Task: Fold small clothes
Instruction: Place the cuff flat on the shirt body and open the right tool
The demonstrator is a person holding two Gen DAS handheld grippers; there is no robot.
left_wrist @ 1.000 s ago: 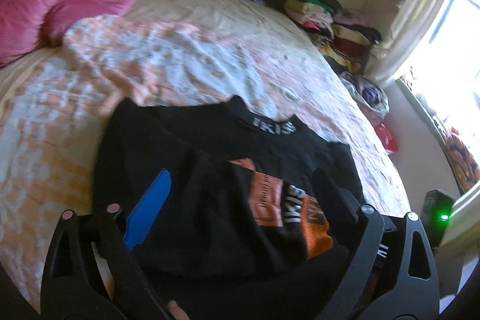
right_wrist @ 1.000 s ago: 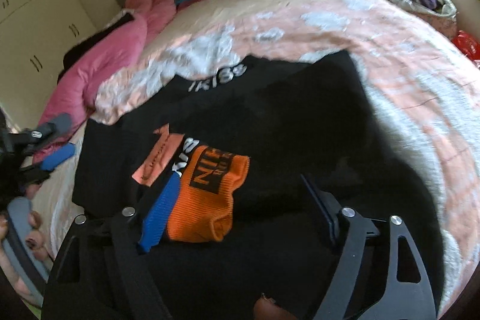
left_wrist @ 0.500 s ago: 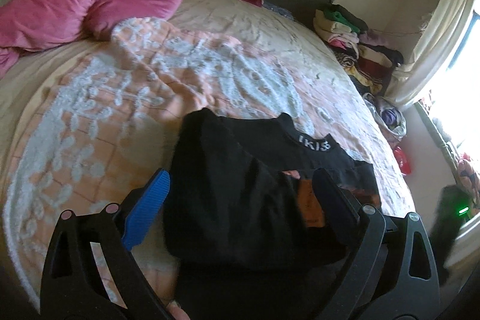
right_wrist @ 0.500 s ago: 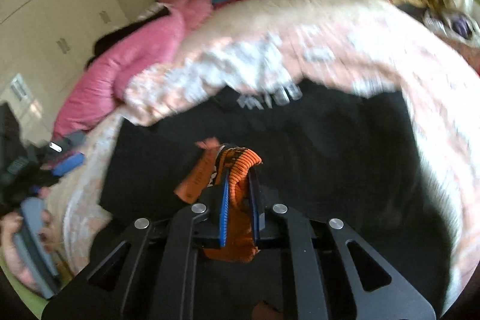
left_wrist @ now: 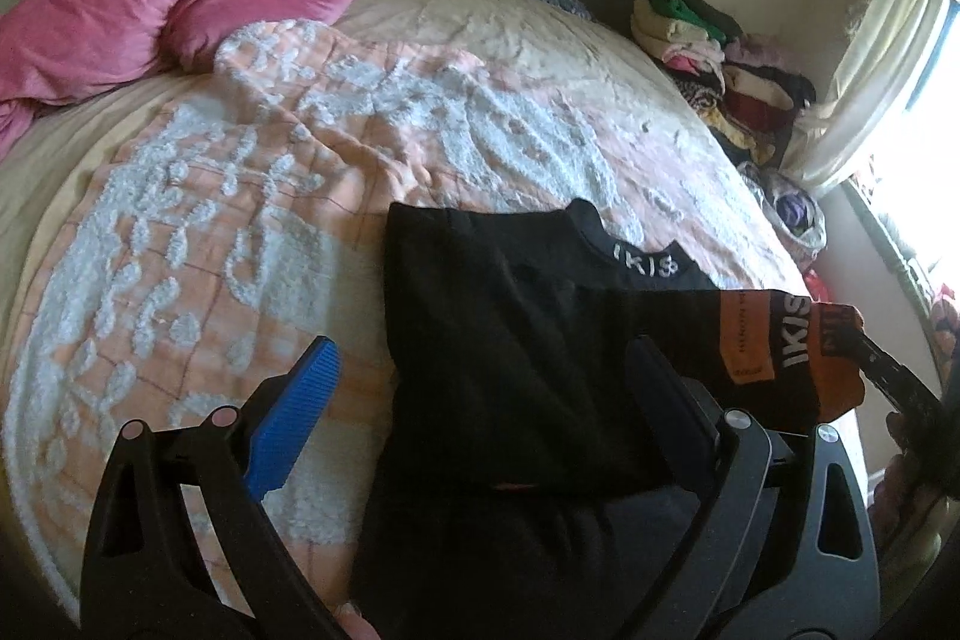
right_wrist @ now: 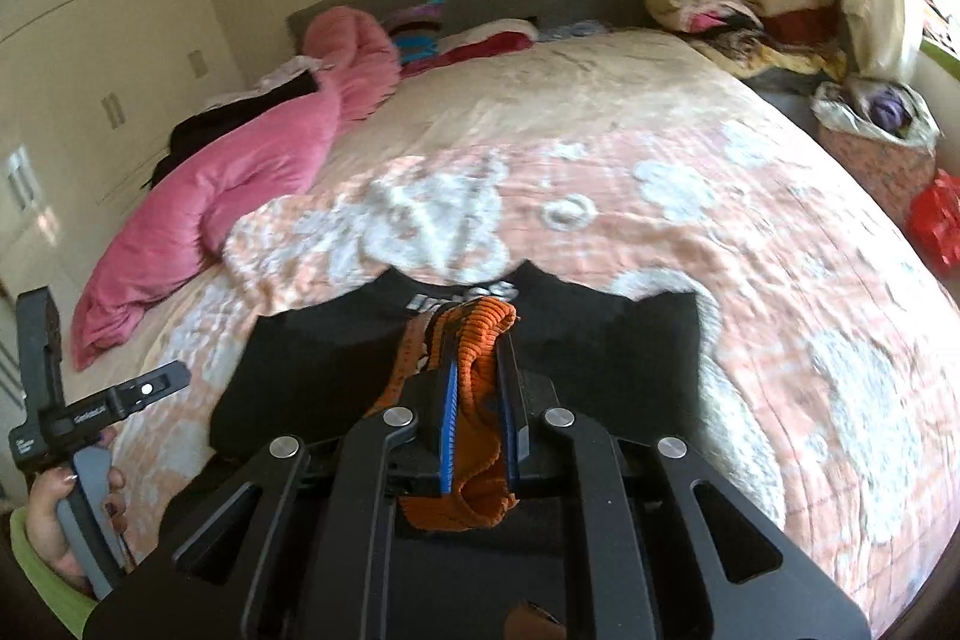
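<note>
Over the bed (right_wrist: 600, 112), right gripper (right_wrist: 477, 400) jaws clamp the sweater's orange cuff (right_wrist: 474, 340); left gripper (left_wrist: 480, 382) jaws apart.

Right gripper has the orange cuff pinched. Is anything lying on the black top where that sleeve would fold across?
Nothing visible. The right gripper is shut on the orange cuff, and the black top lies bare; the open left gripper hovers above its near part.

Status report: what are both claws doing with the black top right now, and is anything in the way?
Right claw shut on orange cuff of black top. Left claw open, over the top, holding nothing. Top lies on bedspread. Nothing in the way.
</note>
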